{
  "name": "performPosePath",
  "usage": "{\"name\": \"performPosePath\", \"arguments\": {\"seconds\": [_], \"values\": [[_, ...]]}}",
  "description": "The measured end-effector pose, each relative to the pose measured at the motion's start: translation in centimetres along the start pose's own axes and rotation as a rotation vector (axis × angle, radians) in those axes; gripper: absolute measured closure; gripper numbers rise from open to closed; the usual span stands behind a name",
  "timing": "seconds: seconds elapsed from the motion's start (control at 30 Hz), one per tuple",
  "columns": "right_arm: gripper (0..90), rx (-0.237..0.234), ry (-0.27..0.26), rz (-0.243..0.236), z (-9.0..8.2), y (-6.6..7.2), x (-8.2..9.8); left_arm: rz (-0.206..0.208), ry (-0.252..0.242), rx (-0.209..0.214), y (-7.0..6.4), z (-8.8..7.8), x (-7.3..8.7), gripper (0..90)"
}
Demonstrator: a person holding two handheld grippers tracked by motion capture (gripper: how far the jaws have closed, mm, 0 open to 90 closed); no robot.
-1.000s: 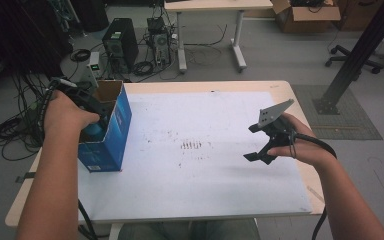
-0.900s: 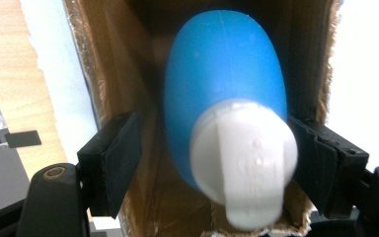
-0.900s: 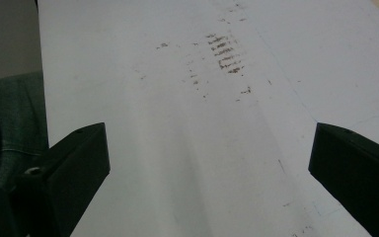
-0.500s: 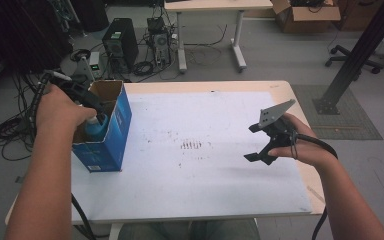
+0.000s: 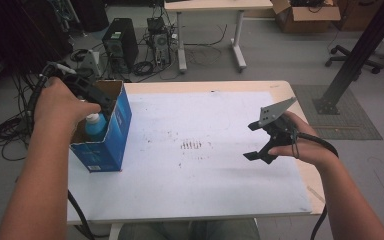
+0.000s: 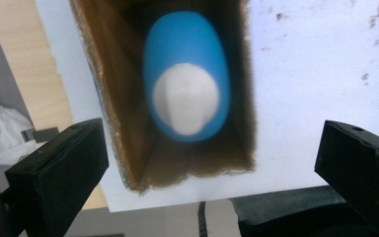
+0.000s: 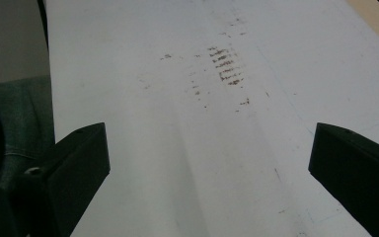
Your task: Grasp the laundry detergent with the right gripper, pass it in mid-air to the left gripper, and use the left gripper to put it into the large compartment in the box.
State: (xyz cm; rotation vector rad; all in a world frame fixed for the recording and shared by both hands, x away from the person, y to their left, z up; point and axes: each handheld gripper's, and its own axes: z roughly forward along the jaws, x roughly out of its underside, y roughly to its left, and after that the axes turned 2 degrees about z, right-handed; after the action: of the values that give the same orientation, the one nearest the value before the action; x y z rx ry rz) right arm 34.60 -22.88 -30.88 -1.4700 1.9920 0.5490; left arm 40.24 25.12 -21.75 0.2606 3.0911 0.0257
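Note:
A blue cardboard box [image 5: 111, 140] with an open top stands near the table's left edge. Inside it stands a blue bottle [image 5: 95, 126] with a white cap, upright. My left gripper [image 5: 99, 101] hovers just above the box mouth, and its jaws have just been opening. In the left gripper view the bottle [image 6: 187, 94] sits down in the box [image 6: 123, 98], below my left gripper [image 6: 209, 158], whose pads touch nothing. My right gripper [image 5: 252, 141] is held above the table's right side, open. In the right gripper view it [image 7: 207, 158] has nothing between its fingers.
The table carries a white sheet [image 5: 220, 185] with small brown smudges [image 5: 192, 145] at its middle. Beyond the far edge are computer towers [image 5: 122, 42] with cables, another desk, a cardboard box [image 5: 305, 10] and a black post [image 5: 355, 55].
My left hand has risen off the bottle and drawn back from the box, its jaws spreading wide. The bottle stays standing in the box. The right hand has kept still.

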Motion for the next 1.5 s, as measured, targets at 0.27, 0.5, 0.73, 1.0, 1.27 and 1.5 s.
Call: {"name": "performPosePath", "arguments": {"seconds": [0.27,0.5,0.73,1.0,1.27,1.5], "values": [[2.4,0.003,0.000,-0.005,-0.6,-0.1,-0.2,0.141,-0.028,0.013,-2.8,-2.0,-0.2,0.2],[2.4,0.003,0.013,-0.015,-1.0,-0.3,-0.6,0.348,-0.028,0.024,-6.6,-3.5,-0.3,0.2],[2.4,0.002,0.032,-0.038,-1.5,-0.3,-1.4,0.624,-0.036,0.028,-10.5,-3.8,0.0,0.2],[2.4,0.001,0.084,-0.078,-2.1,-0.1,-2.4,0.891,-0.018,0.060,-13.2,-2.8,0.4,0.2],[2.6,-0.013,0.184,-0.115,-1.6,0.0,-3.3,1.111,0.027,0.081,-15.5,-1.5,1.3,0.2],[3.0,-0.040,0.260,-0.137,-0.9,-0.1,-3.9,1.244,0.073,0.084,-17.2,-0.4,1.4,0.2]]}}
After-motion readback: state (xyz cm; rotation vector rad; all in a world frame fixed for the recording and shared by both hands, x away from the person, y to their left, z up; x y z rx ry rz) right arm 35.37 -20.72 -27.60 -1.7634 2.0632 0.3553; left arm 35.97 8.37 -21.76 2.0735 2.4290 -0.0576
